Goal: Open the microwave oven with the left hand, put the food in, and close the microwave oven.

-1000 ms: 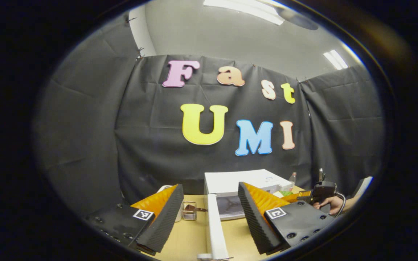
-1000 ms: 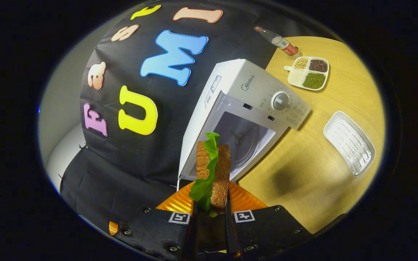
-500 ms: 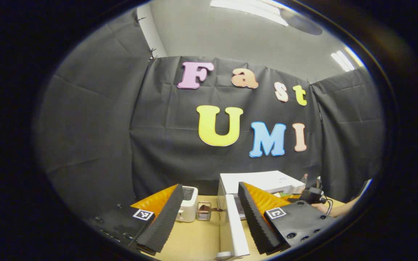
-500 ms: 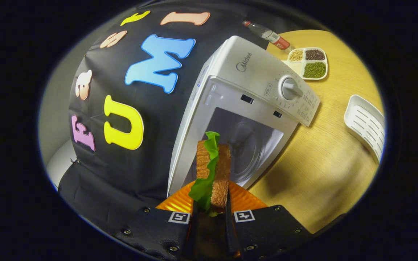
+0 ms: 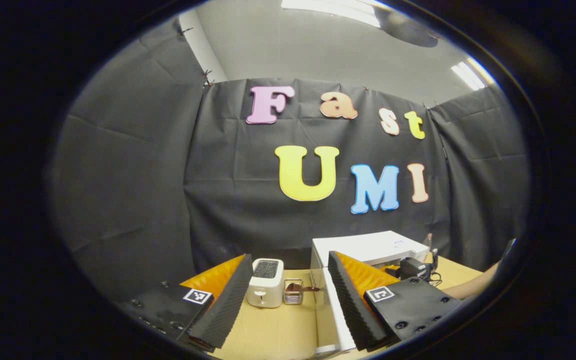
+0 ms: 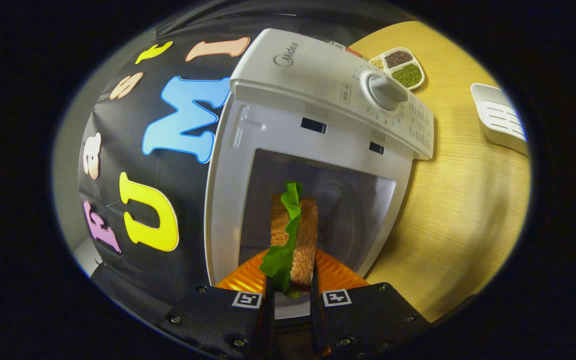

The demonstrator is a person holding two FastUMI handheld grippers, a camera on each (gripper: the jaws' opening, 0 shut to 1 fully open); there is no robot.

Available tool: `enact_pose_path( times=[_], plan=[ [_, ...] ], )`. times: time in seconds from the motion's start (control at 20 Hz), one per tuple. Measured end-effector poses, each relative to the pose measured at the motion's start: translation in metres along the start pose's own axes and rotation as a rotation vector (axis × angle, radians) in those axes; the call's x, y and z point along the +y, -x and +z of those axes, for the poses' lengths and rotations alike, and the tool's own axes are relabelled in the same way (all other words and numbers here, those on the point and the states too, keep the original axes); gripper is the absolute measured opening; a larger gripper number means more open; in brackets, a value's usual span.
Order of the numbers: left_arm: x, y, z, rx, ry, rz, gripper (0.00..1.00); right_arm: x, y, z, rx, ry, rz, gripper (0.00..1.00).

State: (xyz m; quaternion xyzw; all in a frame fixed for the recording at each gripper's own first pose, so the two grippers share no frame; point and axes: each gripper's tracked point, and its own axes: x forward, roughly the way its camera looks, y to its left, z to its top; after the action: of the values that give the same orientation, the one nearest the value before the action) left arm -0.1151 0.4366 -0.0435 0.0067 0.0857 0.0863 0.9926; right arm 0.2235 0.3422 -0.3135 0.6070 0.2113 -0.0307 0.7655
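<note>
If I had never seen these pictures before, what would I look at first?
Probably the brown bread sandwich with green lettuce, pinched in the right gripper just in front of the open white microwave oven. In the left gripper view, a small white toaster stands on the wooden table beside the oven.

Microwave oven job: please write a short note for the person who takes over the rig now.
Right gripper: jaws shut on the sandwich, held at the mouth of the microwave oven.
Left gripper: jaws open, holding nothing, near the open door.
Done: door opened, sandwich picked up.
Left: set the sandwich inside, let go, draw back, then close the door with the left gripper.
Beside: toaster on the table.
</note>
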Motion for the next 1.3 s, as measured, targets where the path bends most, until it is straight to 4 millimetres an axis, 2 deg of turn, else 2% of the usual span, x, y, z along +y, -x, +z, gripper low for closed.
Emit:
enact_pose_path(
  times=[0.25,0.4,0.55,0.65,0.85,1.05,1.1,1.15,1.3],
  plan=[
    [0.024,0.005,-0.012,0.041,-0.002,0.055,0.96,-0.001,-0.041,-0.016,-0.009,-0.043,0.015,0.29],
    [0.036,0.004,-0.025,0.072,0.012,0.081,0.96,-0.007,-0.059,-0.018,-0.026,-0.054,0.017,0.29],
    [0.039,0.003,-0.032,0.088,0.011,0.092,0.96,-0.019,-0.077,-0.022,-0.041,-0.055,-0.008,0.29],
    [0.039,-0.002,-0.037,0.101,0.008,0.091,0.96,-0.021,-0.081,-0.022,-0.05,-0.062,-0.008,0.29],
    [0.037,-0.005,-0.034,0.093,0.002,0.086,0.96,-0.025,-0.079,-0.023,-0.044,-0.043,-0.05,0.31],
    [0.027,-0.008,-0.036,0.077,0.015,0.068,0.96,-0.034,-0.073,-0.019,-0.014,0.018,-0.139,0.45],
    [0.023,-0.007,-0.035,0.076,0.017,0.062,0.96,-0.035,-0.068,-0.021,0.01,0.025,-0.151,0.45],
    [0.02,-0.007,-0.035,0.071,0.02,0.057,0.96,-0.036,-0.064,-0.021,0.032,0.036,-0.156,0.52],
    [0.01,-0.013,-0.032,0.06,0.024,0.039,0.97,-0.04,-0.047,-0.017,0.056,0.118,-0.197,0.52]
  ],
)
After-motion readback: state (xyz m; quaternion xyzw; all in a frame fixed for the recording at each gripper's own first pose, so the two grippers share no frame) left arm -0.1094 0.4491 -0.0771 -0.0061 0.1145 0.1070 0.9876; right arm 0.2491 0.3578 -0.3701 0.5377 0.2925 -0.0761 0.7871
